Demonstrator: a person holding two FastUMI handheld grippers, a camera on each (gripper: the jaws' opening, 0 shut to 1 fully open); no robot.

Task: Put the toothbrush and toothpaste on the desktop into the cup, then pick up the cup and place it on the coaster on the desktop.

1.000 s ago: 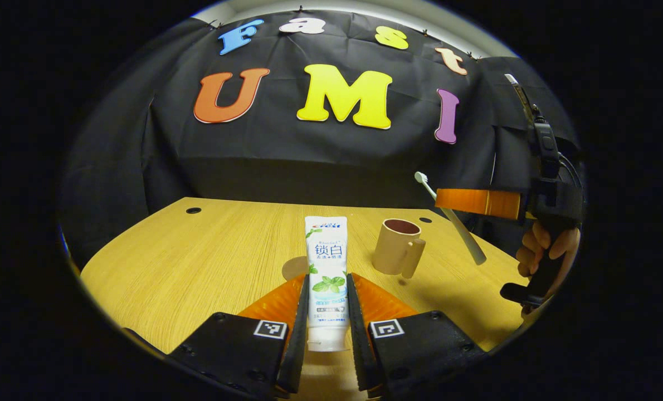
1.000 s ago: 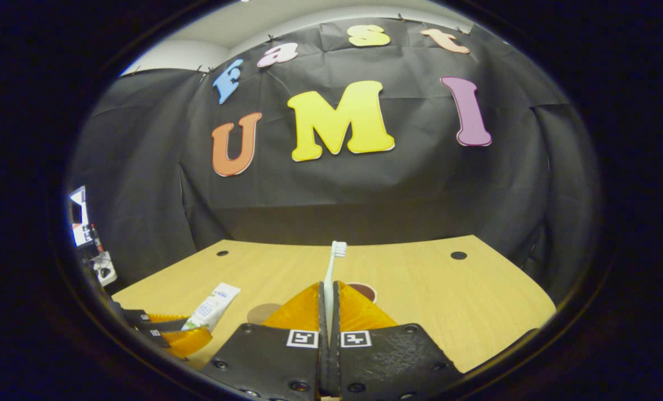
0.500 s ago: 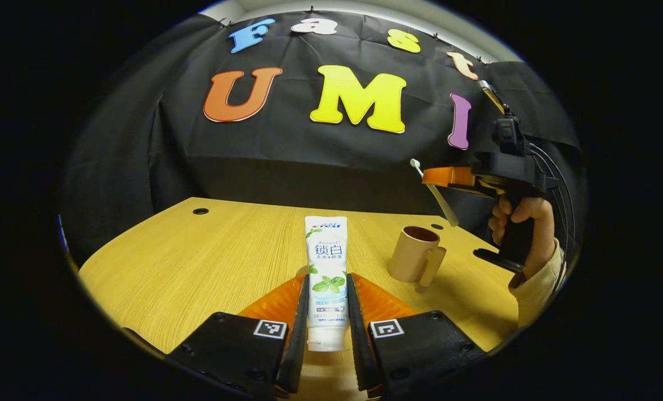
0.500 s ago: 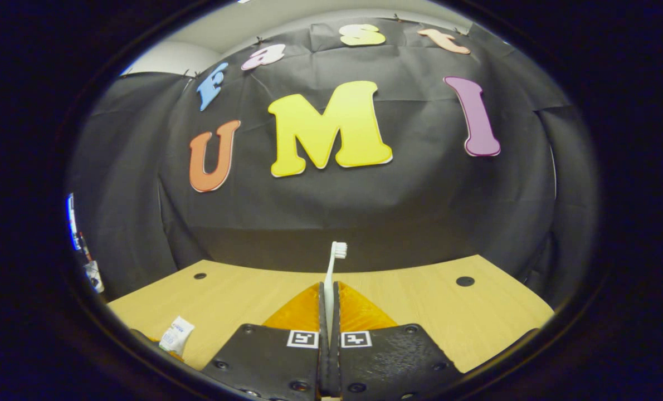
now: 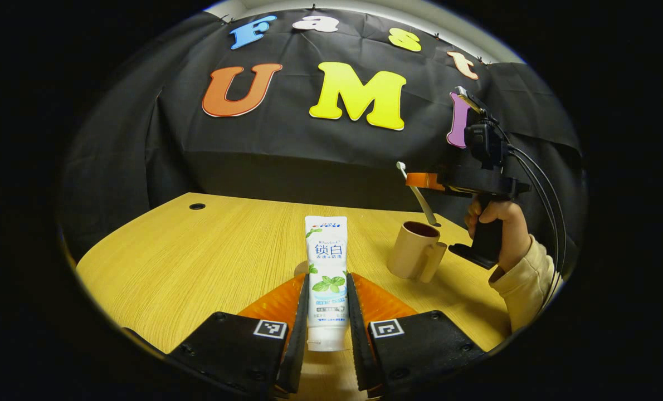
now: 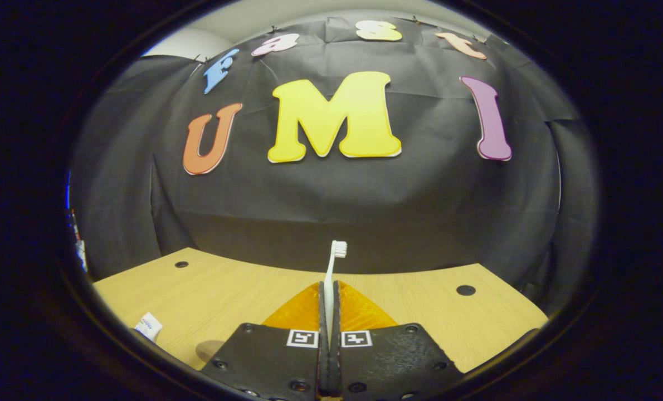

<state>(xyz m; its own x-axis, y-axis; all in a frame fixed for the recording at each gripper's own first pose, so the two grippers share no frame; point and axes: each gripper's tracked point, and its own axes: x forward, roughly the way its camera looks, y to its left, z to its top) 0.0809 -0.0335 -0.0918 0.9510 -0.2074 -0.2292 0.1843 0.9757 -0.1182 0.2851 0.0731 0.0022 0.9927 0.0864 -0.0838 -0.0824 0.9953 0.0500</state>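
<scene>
Wood-grain worktop (image 5: 209,256) carries the tan cup (image 5: 415,250). The right claw (image 5: 420,180), clamped on the toothbrush (image 5: 418,192), has moved in over the cup, handle end now just above its rim; insertion looks imminent. The left claw (image 5: 327,312) stays clamped on the toothpaste (image 5: 326,267). The coaster (image 6: 208,348) lies nearby; nothing blocks the cup.

Both views face the wall low over the desktop (image 5: 209,250).
</scene>
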